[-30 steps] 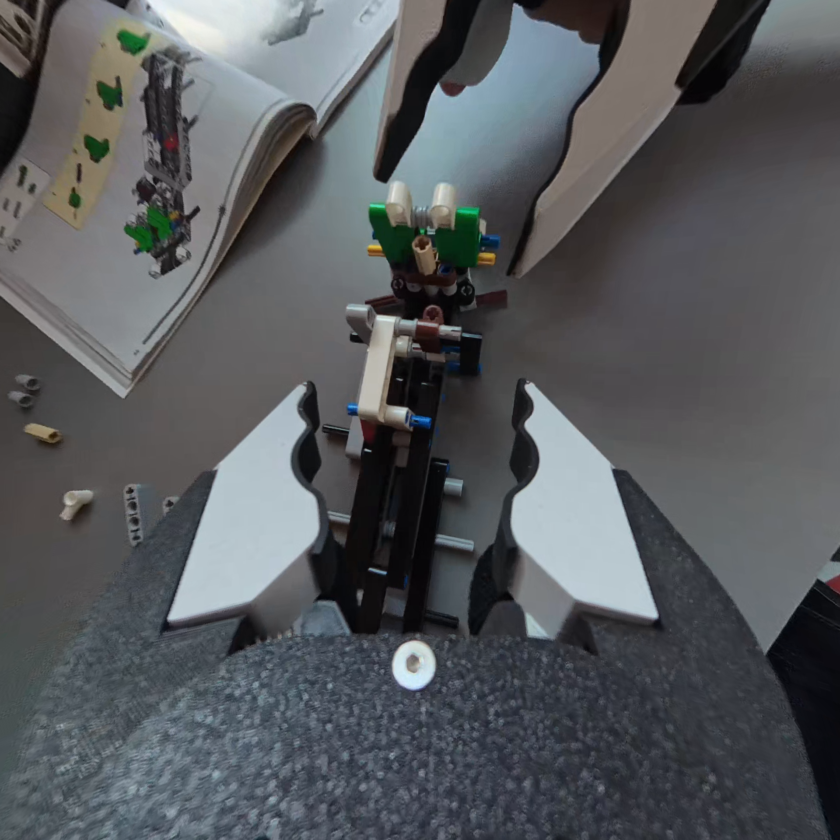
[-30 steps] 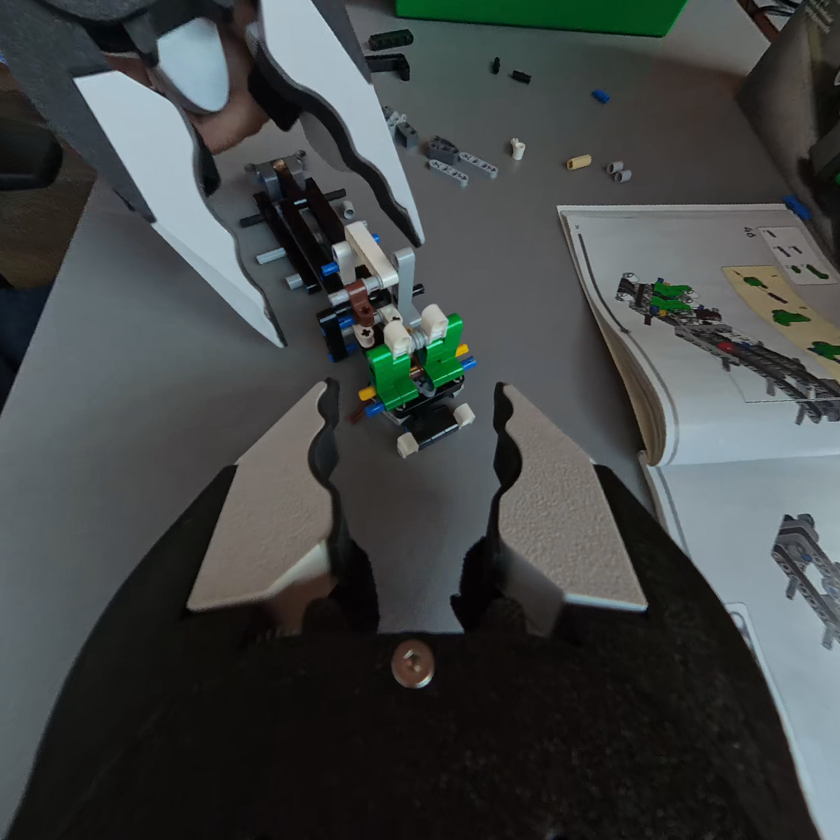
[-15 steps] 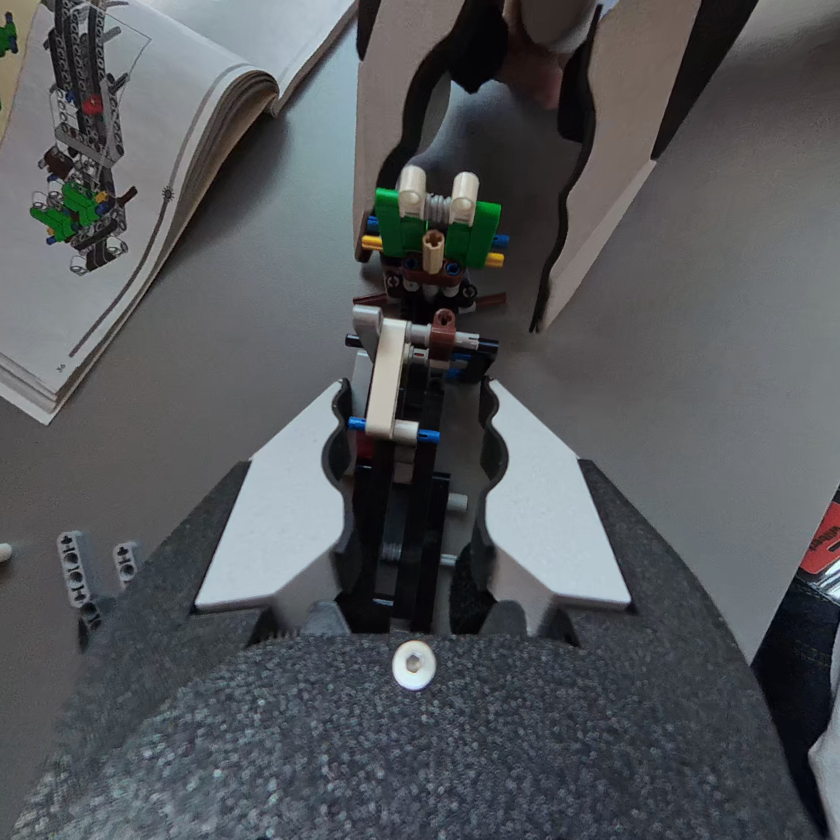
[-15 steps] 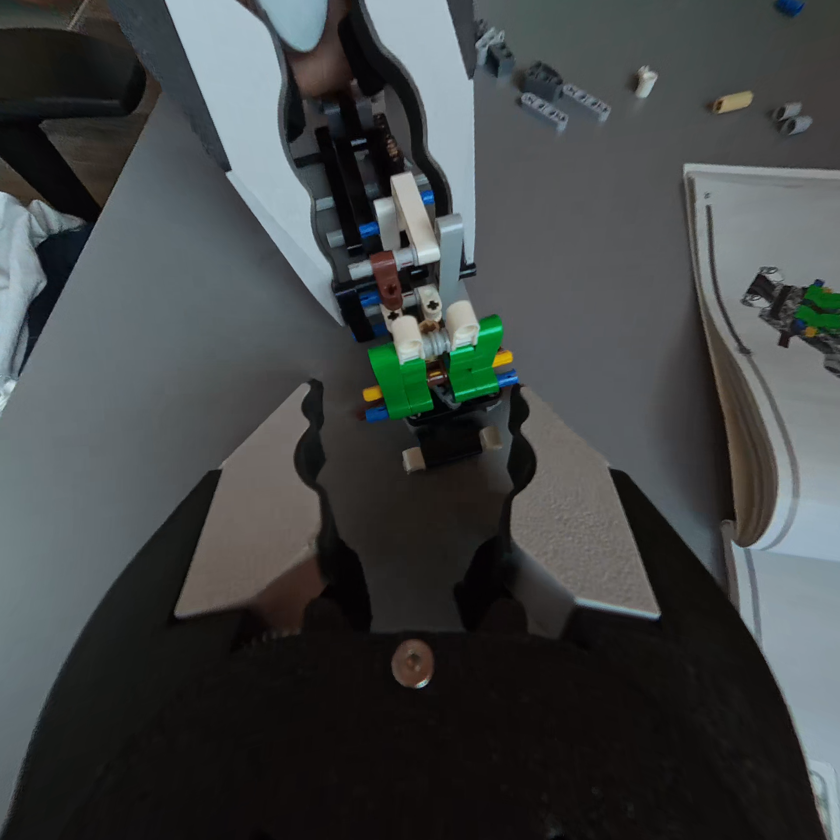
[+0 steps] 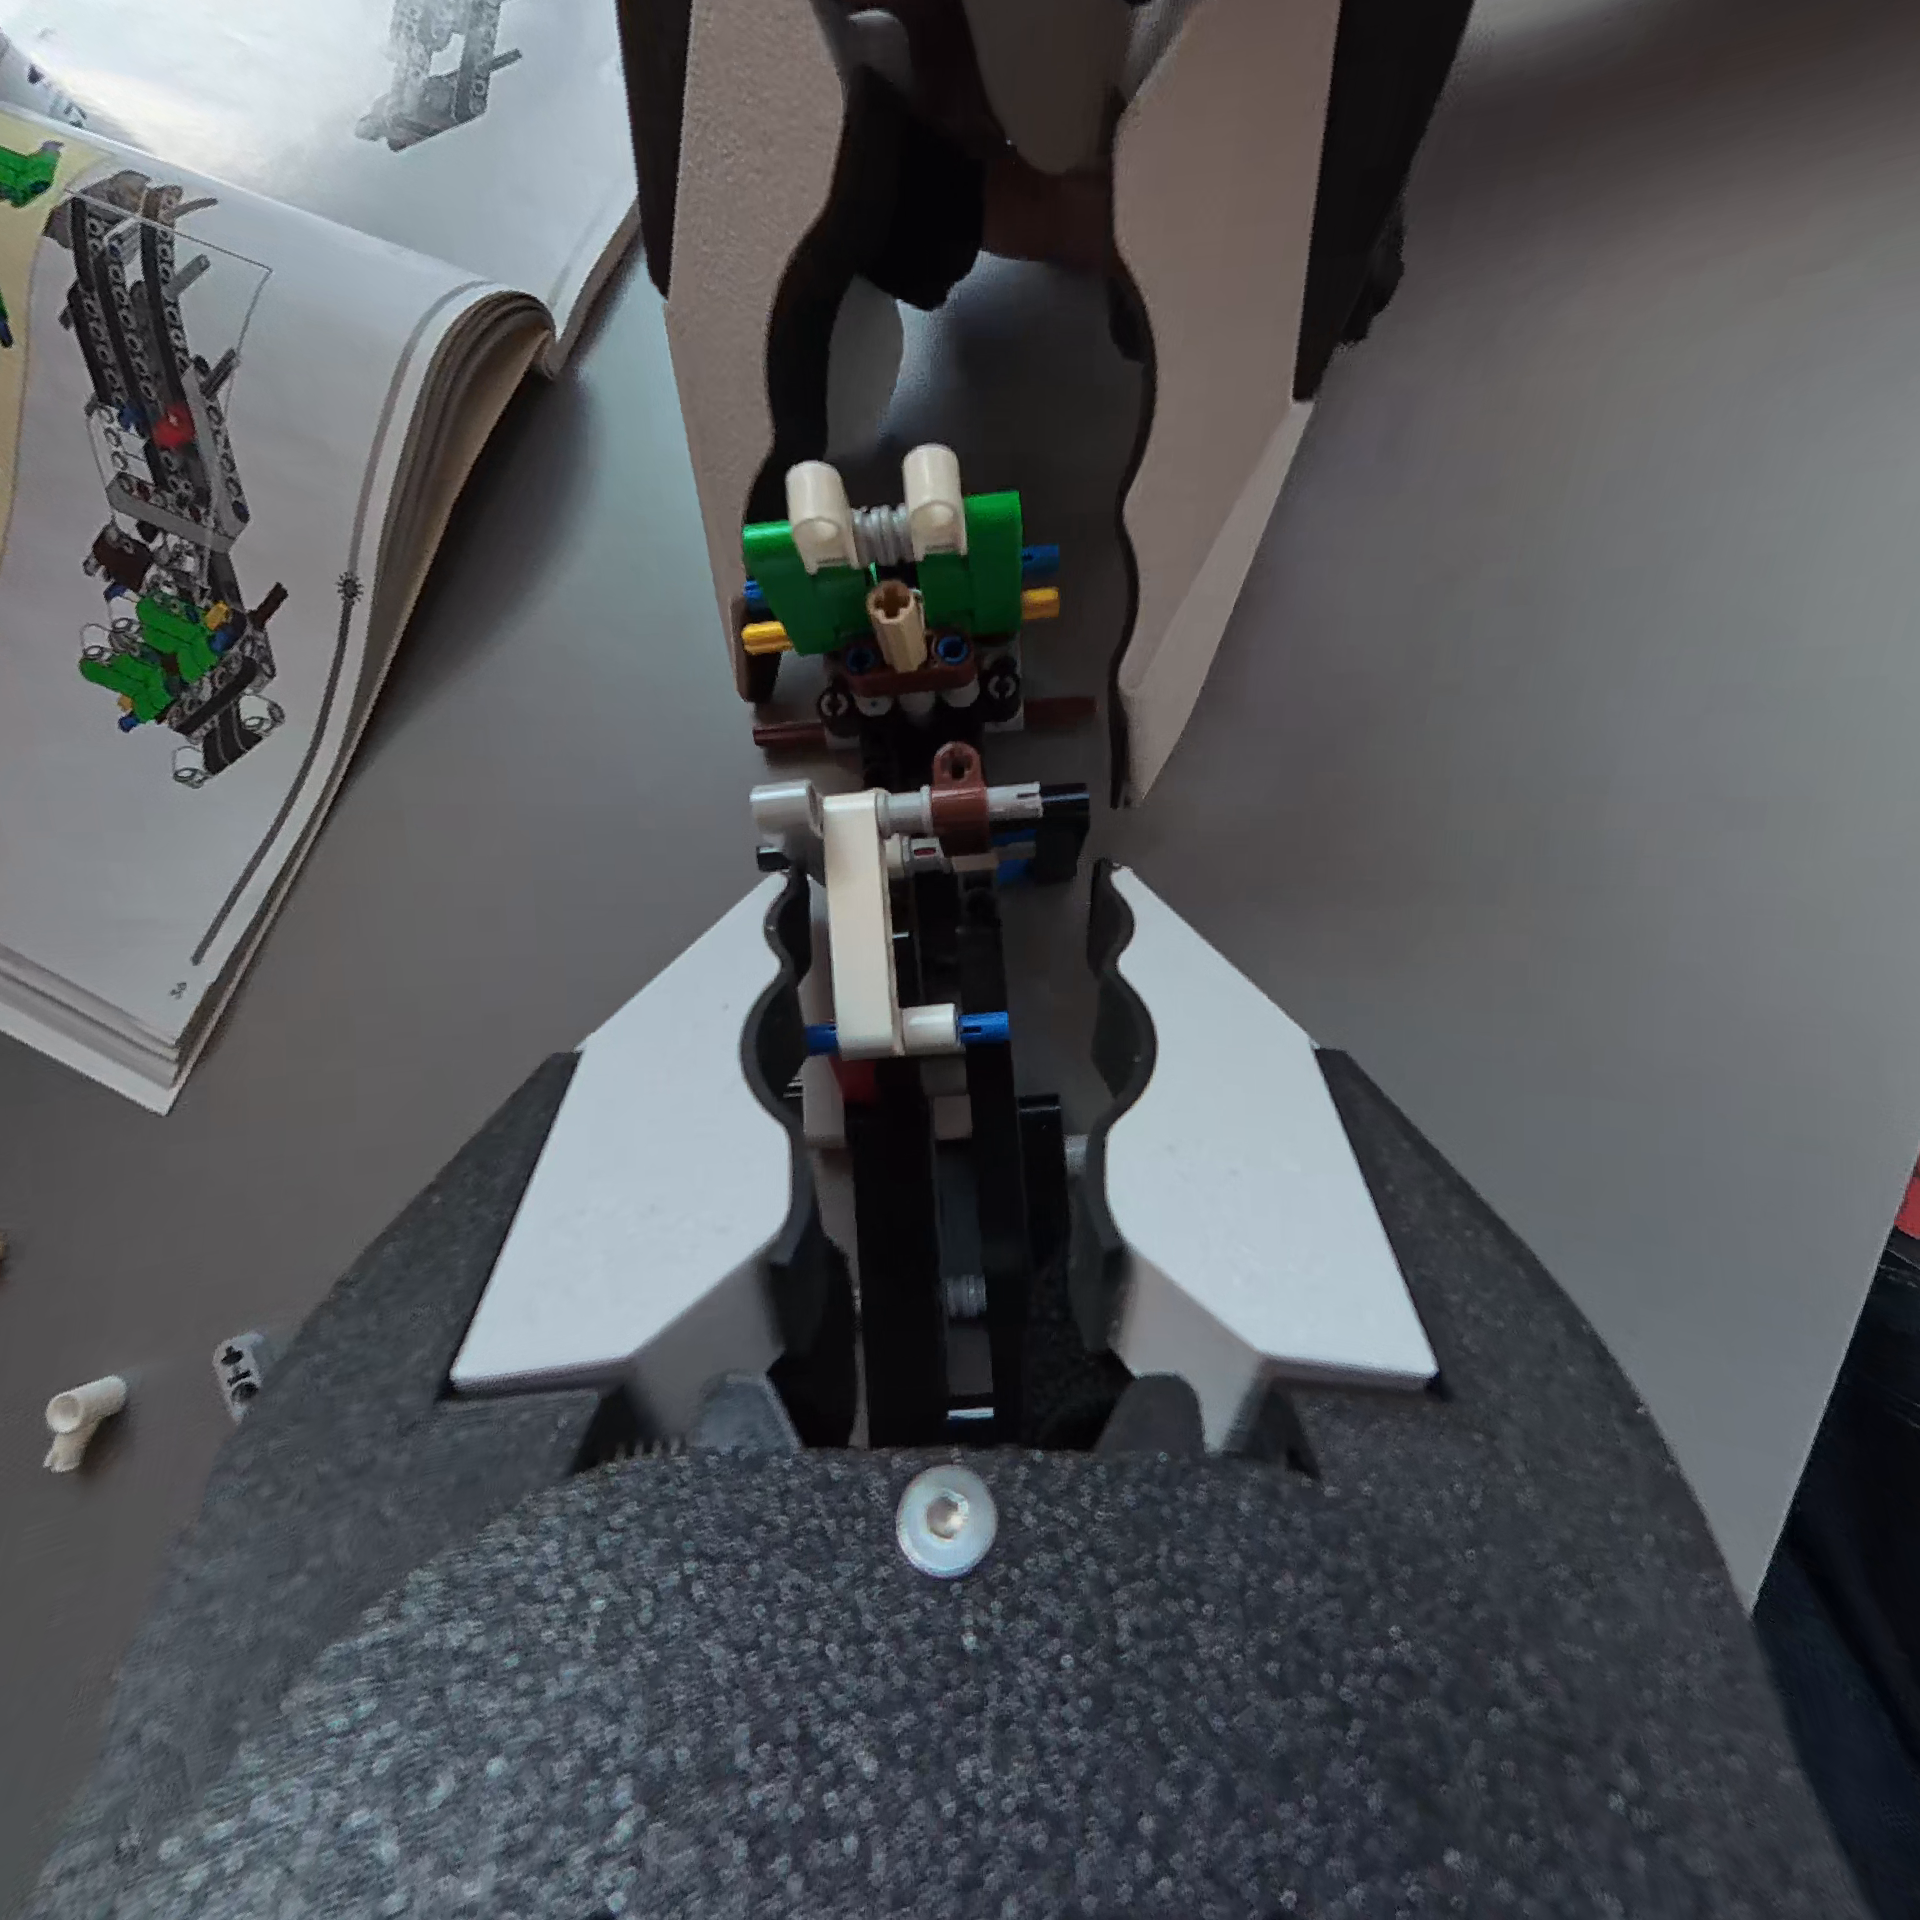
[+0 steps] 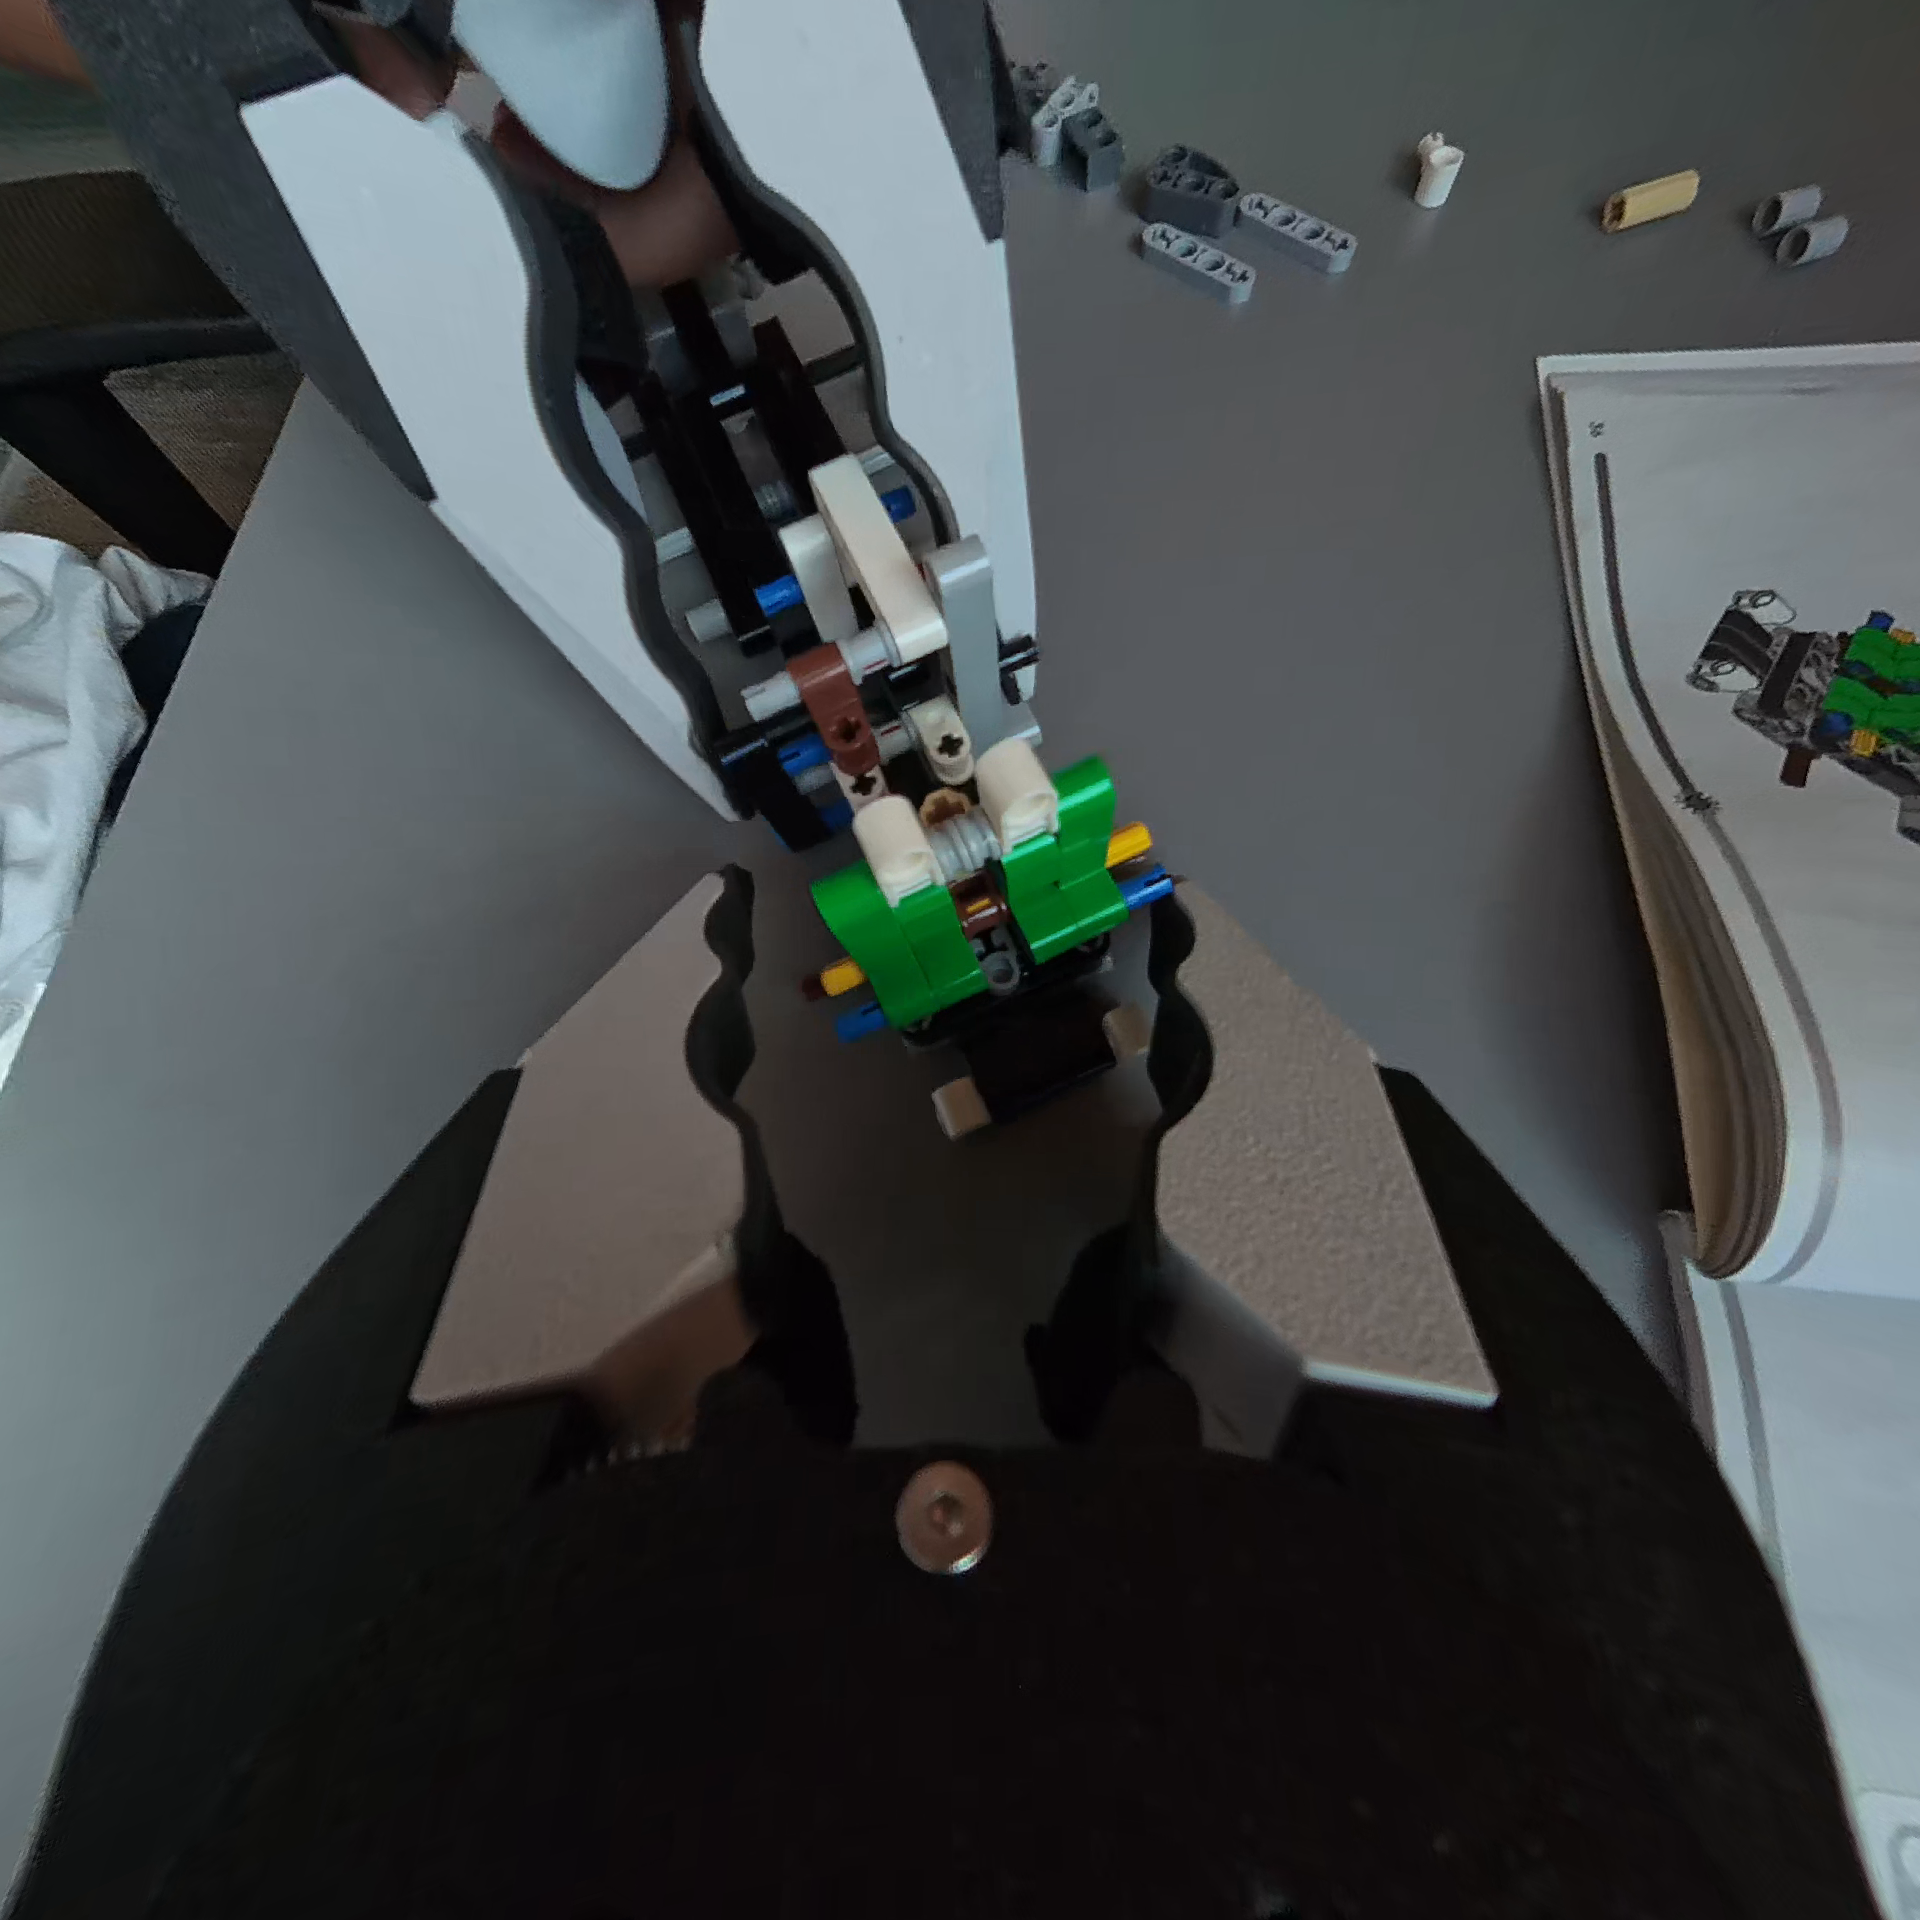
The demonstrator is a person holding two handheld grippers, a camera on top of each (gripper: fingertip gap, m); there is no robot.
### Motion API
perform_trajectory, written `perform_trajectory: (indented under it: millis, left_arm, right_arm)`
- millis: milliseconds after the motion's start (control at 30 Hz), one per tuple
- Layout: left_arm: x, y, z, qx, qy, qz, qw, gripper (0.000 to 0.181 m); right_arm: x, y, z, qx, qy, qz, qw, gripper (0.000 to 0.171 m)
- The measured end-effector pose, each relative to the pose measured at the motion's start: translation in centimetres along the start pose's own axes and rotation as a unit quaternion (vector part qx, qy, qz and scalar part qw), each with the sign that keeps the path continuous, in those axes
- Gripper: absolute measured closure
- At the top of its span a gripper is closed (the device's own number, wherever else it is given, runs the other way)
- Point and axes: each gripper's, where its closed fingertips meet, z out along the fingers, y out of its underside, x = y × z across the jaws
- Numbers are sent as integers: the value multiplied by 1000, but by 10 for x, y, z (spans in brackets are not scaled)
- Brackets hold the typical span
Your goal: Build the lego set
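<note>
The lego model (image 5: 862,935) lies on the grey table, a long frame of black beams with a white beam and a green block at its far end. My left gripper (image 5: 940,883) is shut on the black-beam end of the model. In the right wrist view the model (image 6: 1070,883) points its green end at me. My right gripper (image 6: 951,894) is open, its fingertips either side of the green end, the right one close to the blue pin. It shows opposite in the left wrist view (image 5: 940,748). The left gripper (image 6: 873,727) shows beyond the model.
An open instruction booklet (image 5: 208,520) lies left of the model, at the right in the right wrist view (image 6: 1766,831). Several loose grey and tan parts (image 6: 1236,223) lie at the far side. A white connector (image 5: 83,1413) lies near my left gripper. The tips of both grippers are at nearly the same place.
My left gripper has closed on the black-beam end of the model. My right gripper has moved in, so the green end now sits between its open fingertips.
</note>
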Motion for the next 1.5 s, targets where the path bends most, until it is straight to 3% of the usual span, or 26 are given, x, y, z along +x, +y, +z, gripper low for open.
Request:
perform_trajectory:
  millis: [433,733,900,1067,1133,1367,1500]
  left_arm:
    - [-3,-6,3,18,4,-31,999,134]
    - [-6,-6,4,18,2,-42,999,136]
    - [-3,-7,6,8,-12,-62,998,136]
    - [0,-5,5,-10,-26,-11,1000,134]
    - [2,-2,6,-21,-29,-4,999,122]
    - [-3,-14,5,19,-49,-45,998,113]
    - [-6,-20,7,29,-44,-56,997,119]
  right_arm:
    - [9,1,2,-4,51,2,999,96]
    - [9,2,0,-5,59,6,998,85]
    - [7,10,-20,6,94,10,995,81]
    - [1,3,-42,-2,119,-41,992,83]
    - [3,-1,-48,0,134,-62,989,88]
    - [4,14,-26,-8,56,-11,998,86]
    - [2,17,-21,-3,32,11,999,90]
